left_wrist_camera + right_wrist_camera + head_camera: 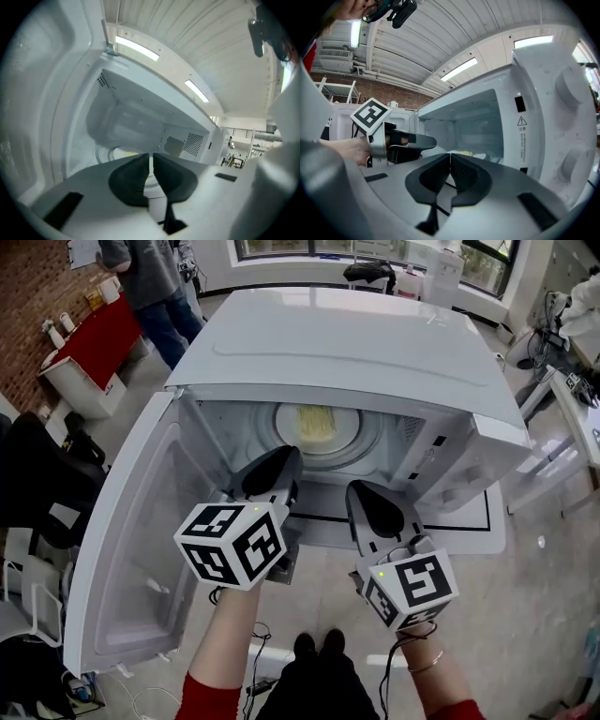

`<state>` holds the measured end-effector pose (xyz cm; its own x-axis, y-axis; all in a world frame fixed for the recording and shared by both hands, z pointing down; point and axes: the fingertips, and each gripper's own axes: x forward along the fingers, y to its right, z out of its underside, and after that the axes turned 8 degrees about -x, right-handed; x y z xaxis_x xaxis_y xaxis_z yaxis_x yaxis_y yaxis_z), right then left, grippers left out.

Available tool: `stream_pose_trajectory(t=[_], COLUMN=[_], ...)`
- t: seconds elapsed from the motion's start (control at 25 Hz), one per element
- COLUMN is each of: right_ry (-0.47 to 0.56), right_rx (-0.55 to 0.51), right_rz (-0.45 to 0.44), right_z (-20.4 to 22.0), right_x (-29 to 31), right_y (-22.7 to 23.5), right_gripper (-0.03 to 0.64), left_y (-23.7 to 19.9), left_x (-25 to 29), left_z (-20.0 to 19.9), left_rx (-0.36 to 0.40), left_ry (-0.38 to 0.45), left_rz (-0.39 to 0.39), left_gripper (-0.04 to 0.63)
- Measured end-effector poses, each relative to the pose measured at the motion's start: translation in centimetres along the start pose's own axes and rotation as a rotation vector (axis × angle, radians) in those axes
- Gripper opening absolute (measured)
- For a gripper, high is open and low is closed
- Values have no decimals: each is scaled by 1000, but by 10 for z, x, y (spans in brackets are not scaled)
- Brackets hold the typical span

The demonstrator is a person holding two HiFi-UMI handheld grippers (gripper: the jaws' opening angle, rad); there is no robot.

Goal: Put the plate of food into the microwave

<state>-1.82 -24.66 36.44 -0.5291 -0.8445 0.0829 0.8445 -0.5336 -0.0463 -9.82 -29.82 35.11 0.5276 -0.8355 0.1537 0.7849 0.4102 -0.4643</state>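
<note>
The white microwave (347,343) stands open, its door (131,549) swung out to the left. Inside, a pale plate with yellow food (317,423) rests on the turntable. My left gripper (286,457) hovers at the cavity's mouth, left of centre, short of the plate. Its jaws are drawn together with only a sliver between them and nothing in them (151,157). The plate's rim (110,152) shows just beyond its tips. My right gripper (359,488) is shut and empty a little outside the opening (450,155). In the right gripper view, the food (464,153) peeks over its tips.
The control knobs (572,84) sit on the microwave's right panel. A person (150,277) stands at the back left beside a red counter (98,338). A black chair (37,474) is left of the door, and a desk (577,409) stands at the right.
</note>
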Motion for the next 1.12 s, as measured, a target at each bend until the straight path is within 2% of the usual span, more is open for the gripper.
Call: stream_pose_trajectory(t=[0.08, 0.2, 0.44, 0.56, 0.84, 1.12], right_ry=[-11, -37, -64, -62, -38, -27], right_rx=[10, 44, 119, 146, 239, 338], right_rz=[-9, -18, -53, -70, -88, -93], right_z=[-2, -6, -16, -24, -44, -50], right_x=[0, -1, -5, -6, -29, -66], right_y=[-1, -1, -1, -3, -2, -5], right_gripper=[15, 15, 15, 15, 15, 14], left_y=[4, 6, 9, 12, 42, 83], left_x=[-7, -14, -24, -29, -48, -70], left_z=[2, 7, 18, 18, 15, 16], left_rx=[-58, -159, -478, -576, -614, -531], left_ry=[16, 12, 6, 0, -3, -36], left_rz=[33, 66, 139, 174, 229, 240], left_gripper=[12, 9, 8, 8, 8, 8])
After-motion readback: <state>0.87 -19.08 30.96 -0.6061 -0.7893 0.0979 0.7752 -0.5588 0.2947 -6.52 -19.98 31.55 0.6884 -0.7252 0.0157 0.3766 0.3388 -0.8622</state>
